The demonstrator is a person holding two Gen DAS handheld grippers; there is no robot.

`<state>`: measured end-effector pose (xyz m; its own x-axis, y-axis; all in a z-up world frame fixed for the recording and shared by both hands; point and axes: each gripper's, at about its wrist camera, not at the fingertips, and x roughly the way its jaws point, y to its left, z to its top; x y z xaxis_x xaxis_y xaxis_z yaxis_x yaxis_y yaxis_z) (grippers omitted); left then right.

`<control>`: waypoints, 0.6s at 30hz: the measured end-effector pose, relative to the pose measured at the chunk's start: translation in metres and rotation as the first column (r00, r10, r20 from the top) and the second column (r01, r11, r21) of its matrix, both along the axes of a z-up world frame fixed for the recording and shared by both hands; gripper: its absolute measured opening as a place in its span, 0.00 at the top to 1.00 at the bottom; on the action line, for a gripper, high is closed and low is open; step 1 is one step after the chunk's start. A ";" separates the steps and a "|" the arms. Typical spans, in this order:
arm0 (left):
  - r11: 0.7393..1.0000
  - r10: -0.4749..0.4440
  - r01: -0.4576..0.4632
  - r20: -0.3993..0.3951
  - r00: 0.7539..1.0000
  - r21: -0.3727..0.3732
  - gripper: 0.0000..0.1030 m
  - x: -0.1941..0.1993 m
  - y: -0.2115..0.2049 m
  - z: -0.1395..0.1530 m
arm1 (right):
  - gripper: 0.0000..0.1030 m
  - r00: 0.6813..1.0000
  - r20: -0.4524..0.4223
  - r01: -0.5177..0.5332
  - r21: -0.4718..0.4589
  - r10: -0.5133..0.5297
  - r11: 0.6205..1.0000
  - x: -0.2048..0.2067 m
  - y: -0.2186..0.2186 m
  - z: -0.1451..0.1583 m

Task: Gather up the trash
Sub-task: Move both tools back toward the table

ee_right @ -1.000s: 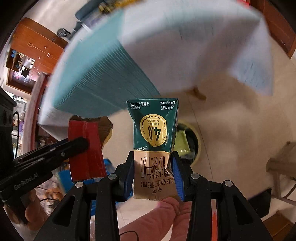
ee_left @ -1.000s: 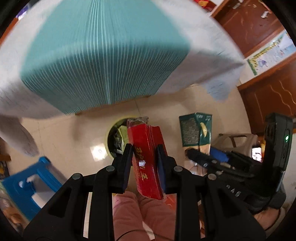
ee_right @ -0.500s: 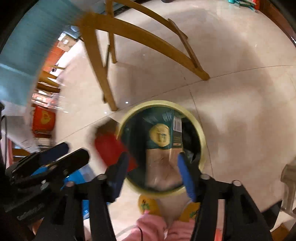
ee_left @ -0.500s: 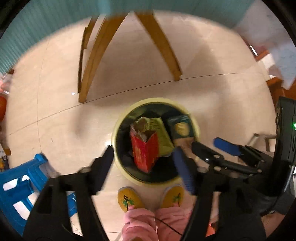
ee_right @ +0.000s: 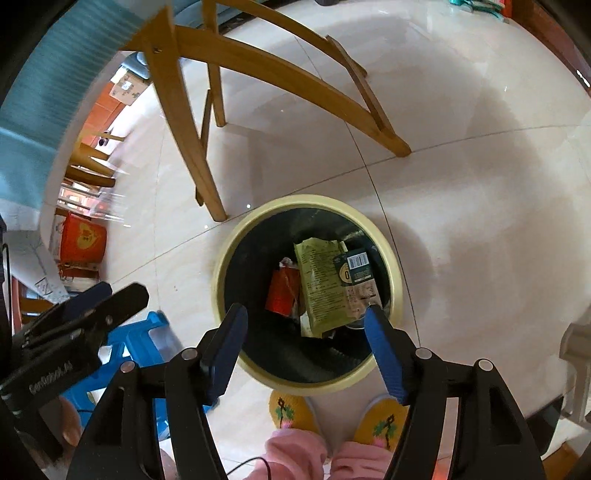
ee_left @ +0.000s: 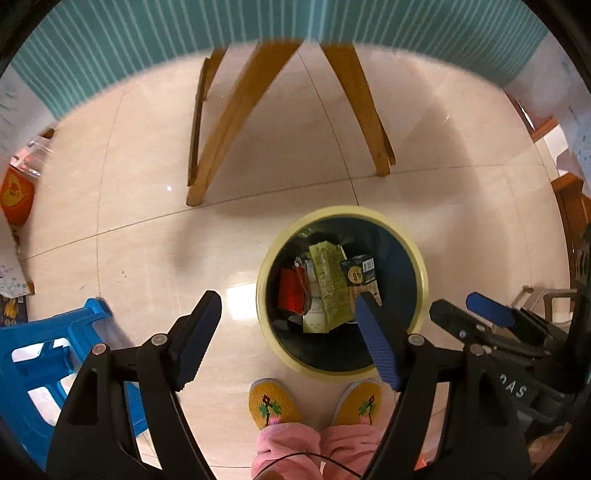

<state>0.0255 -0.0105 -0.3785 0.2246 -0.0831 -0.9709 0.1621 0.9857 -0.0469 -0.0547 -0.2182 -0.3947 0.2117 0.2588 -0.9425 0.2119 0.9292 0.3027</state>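
Observation:
A round bin with a pale yellow rim (ee_left: 421, 266) (ee_right: 395, 266) stands on the tiled floor below both grippers. Inside lie a red carton (ee_left: 290, 295) (ee_right: 279, 295), a green wrapper (ee_left: 327, 284) (ee_right: 321, 284) and a green and tan milk carton (ee_left: 362, 273) (ee_right: 356, 277). My left gripper (ee_left: 288, 310) is open and empty above the bin's left side. My right gripper (ee_right: 306, 325) is open and empty above the bin, and it shows at the right of the left wrist view (ee_left: 476, 310). The left gripper shows at the left of the right wrist view (ee_right: 107, 295).
Wooden table legs (ee_left: 236, 110) (ee_right: 192, 147) stand just beyond the bin, under a teal cloth (ee_left: 147, 33). A blue plastic stool (ee_left: 40, 354) (ee_right: 147, 339) is to the left. The person's yellow slippers (ee_left: 271, 402) (ee_right: 291, 410) are beside the bin's near rim.
Both grippers have tilted down over the bin and opened. The red carton and the green milk carton have dropped from the jaws into the bin.

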 end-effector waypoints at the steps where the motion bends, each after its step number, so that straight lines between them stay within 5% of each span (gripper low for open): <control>1: 1.000 0.005 -0.005 0.007 1.000 -0.001 0.30 -0.001 0.000 0.009 | 0.35 1.000 0.003 0.000 0.003 0.000 1.000 -0.001 0.000 0.007; 18: 0.997 0.072 -0.070 0.074 0.995 -0.031 0.30 -0.023 0.011 0.196 | 0.35 0.990 0.119 -0.076 0.007 0.074 0.997 -0.002 0.018 0.210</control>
